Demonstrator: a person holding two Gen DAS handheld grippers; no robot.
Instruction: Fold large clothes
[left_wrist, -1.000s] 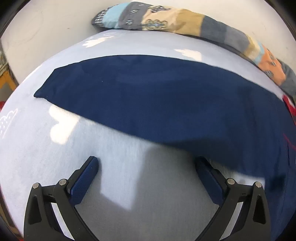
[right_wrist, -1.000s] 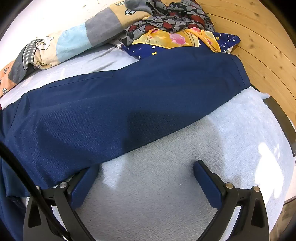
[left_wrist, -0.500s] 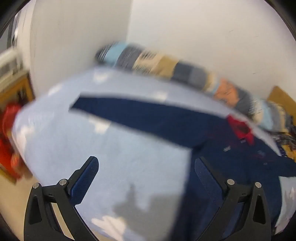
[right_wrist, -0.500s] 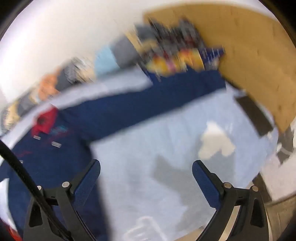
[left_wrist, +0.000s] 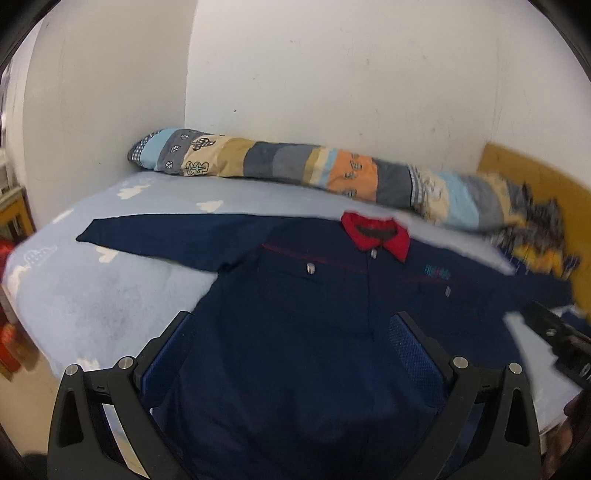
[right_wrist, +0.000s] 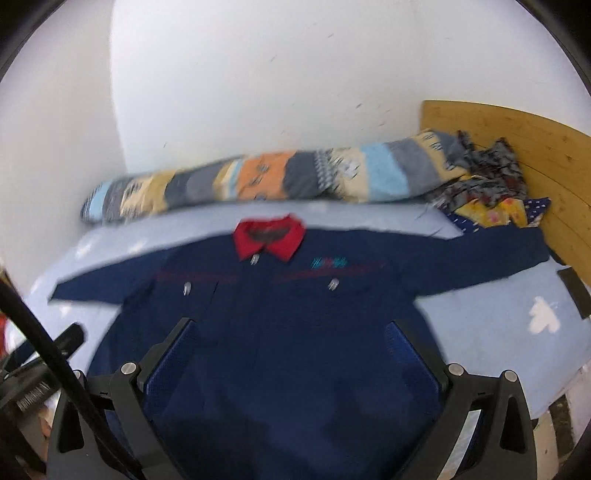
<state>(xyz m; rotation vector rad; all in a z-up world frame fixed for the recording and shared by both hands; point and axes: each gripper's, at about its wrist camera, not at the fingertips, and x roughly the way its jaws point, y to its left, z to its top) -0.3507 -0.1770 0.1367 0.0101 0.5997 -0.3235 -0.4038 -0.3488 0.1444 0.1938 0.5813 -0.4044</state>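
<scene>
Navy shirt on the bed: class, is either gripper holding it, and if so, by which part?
Neither. The left gripper and right gripper are both open above the navy shirt, which lies spread flat on the bed.

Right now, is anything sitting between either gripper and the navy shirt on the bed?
Nothing visible. The navy shirt lies spread flat, front up, on the light blue bed, sleeves out. The left gripper and right gripper are both open above its lower body. The patchwork bolster lies beyond the collar.
</scene>
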